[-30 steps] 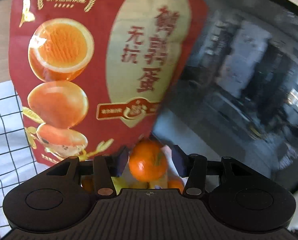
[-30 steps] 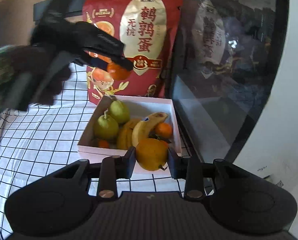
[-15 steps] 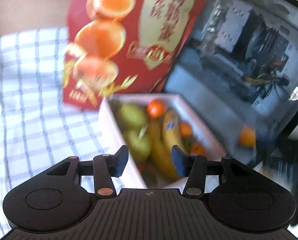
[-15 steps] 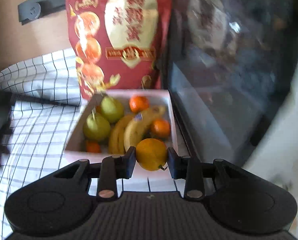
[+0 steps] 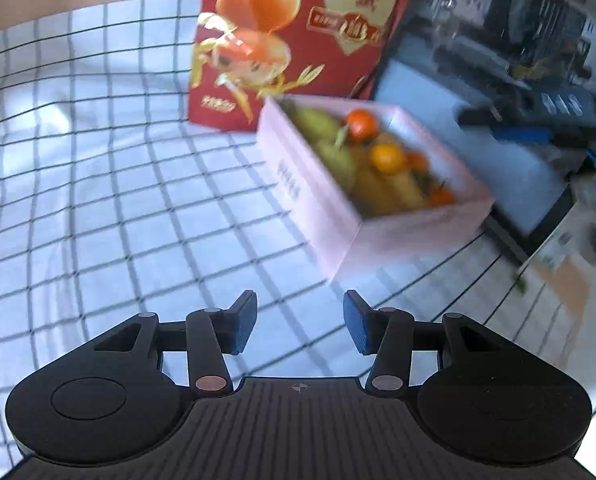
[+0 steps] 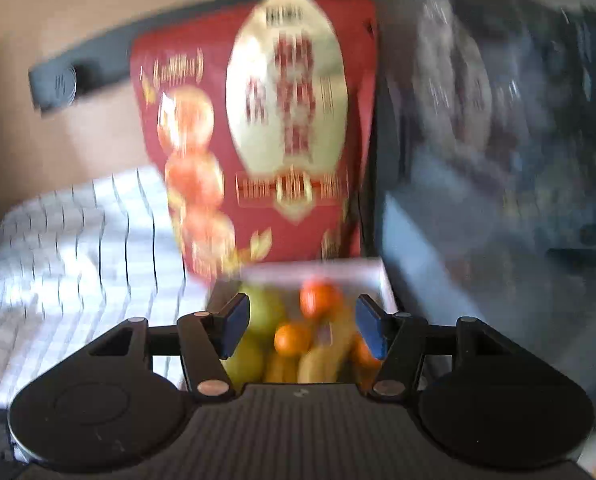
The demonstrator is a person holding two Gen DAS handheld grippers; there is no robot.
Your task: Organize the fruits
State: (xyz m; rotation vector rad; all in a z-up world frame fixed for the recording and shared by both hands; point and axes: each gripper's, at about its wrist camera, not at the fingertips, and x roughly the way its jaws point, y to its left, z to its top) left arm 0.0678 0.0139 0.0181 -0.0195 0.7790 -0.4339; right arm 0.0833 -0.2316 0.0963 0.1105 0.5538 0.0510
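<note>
A pale pink box (image 5: 338, 220) stands on the checked cloth and holds green pears (image 5: 330, 148), bananas (image 5: 394, 192) and small oranges (image 5: 362, 124). My left gripper (image 5: 300, 322) is open and empty, low over the cloth, short of the box. My right gripper (image 6: 302, 326) is open and empty, right above the box (image 6: 380, 276), with a pear (image 6: 267, 312), oranges (image 6: 318, 298) and bananas (image 6: 322, 360) between and below its fingers. The right wrist view is blurred.
A red snack bag (image 5: 298, 32) stands upright behind the box, also in the right wrist view (image 6: 265, 132). A dark glass-fronted appliance (image 5: 518, 92) stands right of the box. The checked tablecloth (image 5: 97, 200) spreads to the left.
My left gripper let go of its orange and pulled back and left from the box. My right gripper moved over the box and opened; its yellow-orange fruit is no longer between the fingers.
</note>
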